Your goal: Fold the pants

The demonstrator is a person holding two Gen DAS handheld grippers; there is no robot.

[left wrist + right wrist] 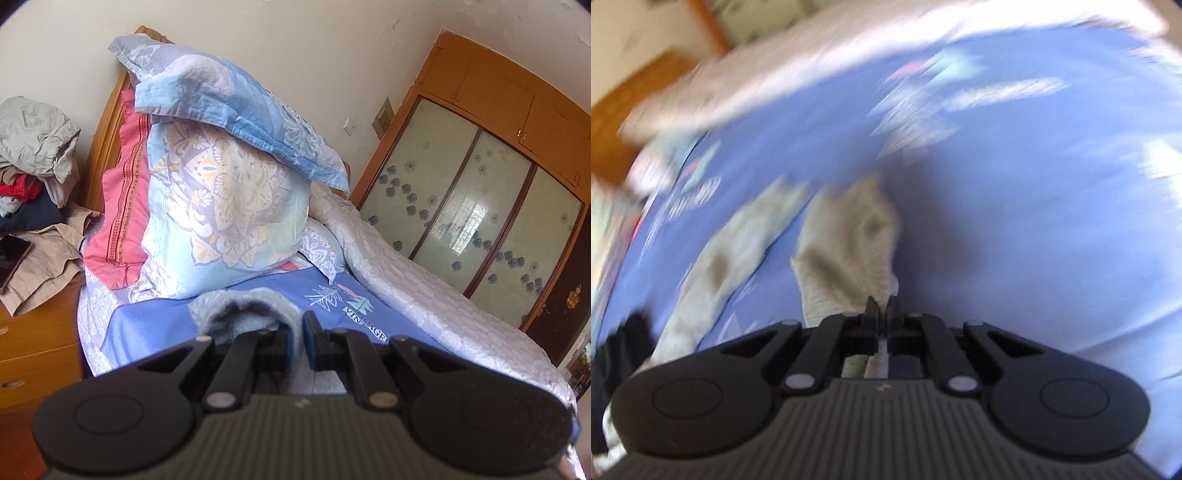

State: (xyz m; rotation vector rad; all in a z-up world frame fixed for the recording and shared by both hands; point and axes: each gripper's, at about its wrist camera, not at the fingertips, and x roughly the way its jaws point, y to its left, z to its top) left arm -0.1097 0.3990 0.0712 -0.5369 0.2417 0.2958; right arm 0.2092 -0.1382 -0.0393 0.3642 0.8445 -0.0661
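Black left gripper (295, 325), ribbed grey body, silver pivot pins, right gripper (882, 306) seemingly alike

The pants (242, 314) are soft grey knit cloth with a ribbed band, fuzzy and matt. The left gripper (295, 332) and right gripper (882, 310) are matt black plastic with ridged bodies and small shiny metal pins. The bed sheet (155, 332) is smooth blue printed cloth, the wardrobe (491, 88) glossy varnished wood with frosted panels.
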